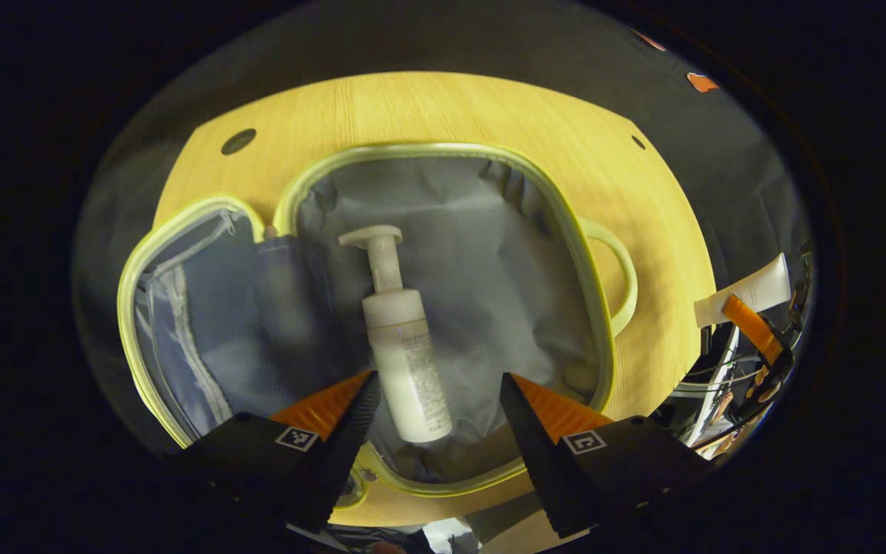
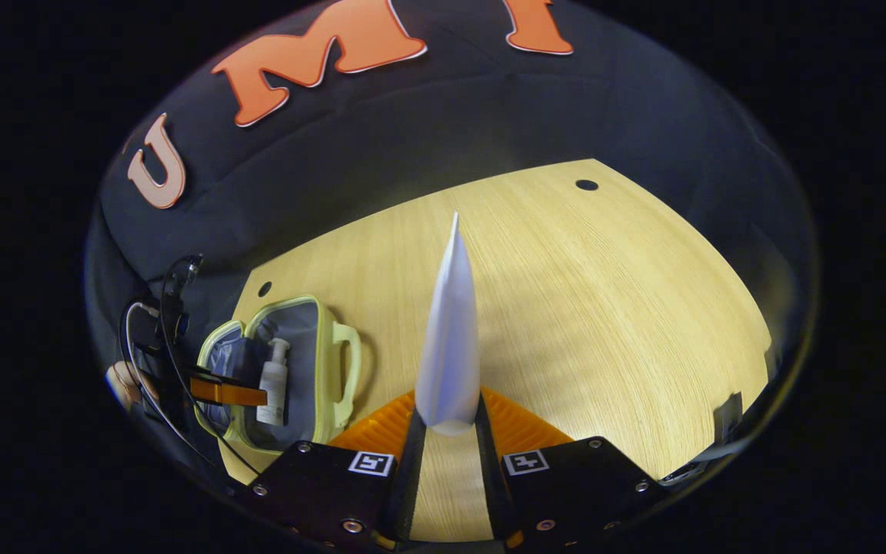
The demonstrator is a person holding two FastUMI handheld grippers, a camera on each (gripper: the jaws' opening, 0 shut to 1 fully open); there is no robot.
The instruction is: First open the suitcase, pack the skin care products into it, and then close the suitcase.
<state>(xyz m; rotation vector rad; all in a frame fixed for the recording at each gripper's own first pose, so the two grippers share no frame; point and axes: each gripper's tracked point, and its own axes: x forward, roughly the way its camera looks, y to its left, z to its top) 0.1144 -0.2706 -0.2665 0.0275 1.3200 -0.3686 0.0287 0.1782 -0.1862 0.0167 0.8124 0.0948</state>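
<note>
Packing is under way. The left tool [image 1: 437, 400] hangs with fingers apart above the pump bottle [image 1: 404, 346] lying inside the open suitcase [image 1: 566, 231]. The right tool [image 2: 449, 419] is clamped on a white tube [image 2: 451, 338] over the tabletop [image 2: 604, 308]; next it should probably carry the tube leftward into the suitcase.

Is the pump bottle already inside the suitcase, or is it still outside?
Inside. The bottle lies flat on the grey lining of the open suitcase, within its rim.

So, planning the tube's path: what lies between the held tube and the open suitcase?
Bare wooden table, as the right gripper view shows. The right gripper holds the tube; the suitcase lies off to its left.
</note>
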